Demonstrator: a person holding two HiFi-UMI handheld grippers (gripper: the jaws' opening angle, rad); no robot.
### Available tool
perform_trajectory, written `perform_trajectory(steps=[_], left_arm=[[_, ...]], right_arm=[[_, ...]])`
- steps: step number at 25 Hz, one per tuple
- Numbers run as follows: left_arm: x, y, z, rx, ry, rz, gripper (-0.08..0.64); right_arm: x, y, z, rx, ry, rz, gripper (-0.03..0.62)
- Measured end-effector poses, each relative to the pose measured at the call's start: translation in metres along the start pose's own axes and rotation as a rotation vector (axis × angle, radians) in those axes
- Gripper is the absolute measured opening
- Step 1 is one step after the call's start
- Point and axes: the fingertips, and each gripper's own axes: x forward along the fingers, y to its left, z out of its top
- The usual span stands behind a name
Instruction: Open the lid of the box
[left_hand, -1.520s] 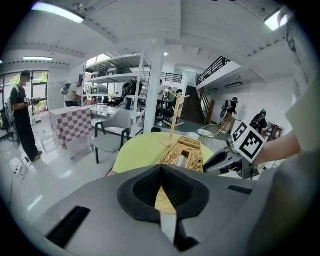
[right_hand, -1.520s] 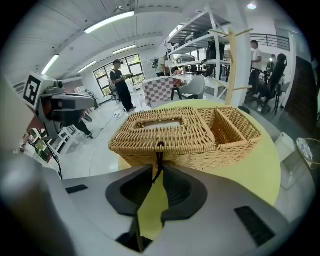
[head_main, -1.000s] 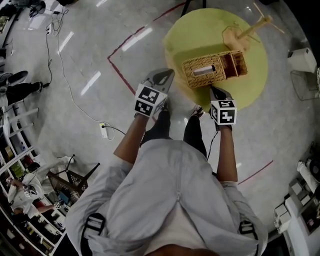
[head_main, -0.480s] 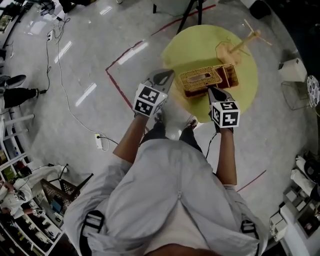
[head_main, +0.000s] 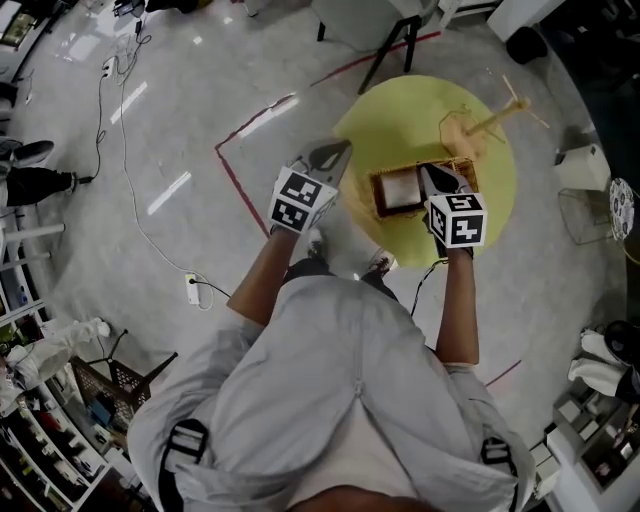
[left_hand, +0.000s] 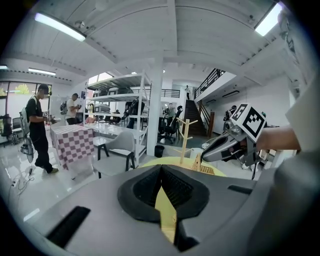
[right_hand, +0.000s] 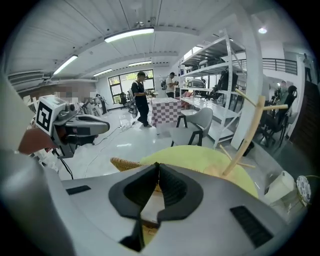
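Observation:
A woven wicker box (head_main: 390, 192) stands on a round yellow table (head_main: 370, 130). Its top shows a pale inside within a dark rim. My right gripper (head_main: 432, 175) lies over the box's right end. In the right gripper view a wicker edge (right_hand: 124, 163), the lid, runs into the tips of my right gripper (right_hand: 157, 165), which is shut on it. My left gripper (head_main: 335, 150) hangs shut and holds nothing, just left of the table's edge. In the left gripper view, the left gripper (left_hand: 161, 167) points at the table (left_hand: 165, 161), and the right gripper (left_hand: 220, 147) shows at the right.
A wooden peg stand (head_main: 490, 120) rises on the table behind the box. A chair (head_main: 390, 25) stands beyond the table. Red tape lines (head_main: 235, 180) and a power strip with its cable (head_main: 190, 288) lie on the floor at left. Two people (left_hand: 37, 125) stand far off by shelving.
My right gripper has moved forward from the box's near side onto its right end. The woven top seen earlier has given way to a pale inside. The left gripper has hardly moved.

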Motion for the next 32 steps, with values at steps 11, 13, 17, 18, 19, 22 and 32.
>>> perform_trajectory(steps=[11, 13, 17, 18, 19, 22, 32], left_arm=[[0.011, 0.050, -0.002, -0.029, 0.013, 0.019, 0.029], [0.012, 0.058, -0.006, -0.038, 0.019, 0.020, 0.029], [0.018, 0.070, -0.011, -0.051, 0.032, 0.021, 0.029], [0.019, 0.073, -0.013, -0.055, 0.037, 0.022, 0.029], [0.021, 0.075, -0.015, -0.059, 0.041, 0.024, 0.029], [0.023, 0.083, -0.022, -0.071, 0.053, 0.025, 0.029], [0.025, 0.088, -0.037, -0.097, 0.077, 0.028, 0.029]], right_arm=[[0.060, -0.015, 0.040, -0.035, 0.022, -0.011, 0.038], [0.075, -0.018, 0.041, -0.036, 0.033, -0.020, 0.038], [0.101, -0.029, 0.040, -0.008, 0.057, -0.031, 0.040], [0.107, -0.031, 0.038, 0.001, 0.069, -0.030, 0.040], [0.113, -0.033, 0.035, 0.010, 0.081, -0.026, 0.040], [0.128, -0.034, 0.029, 0.024, 0.106, -0.023, 0.043], [0.131, -0.041, 0.022, 0.046, 0.123, -0.033, 0.095]])
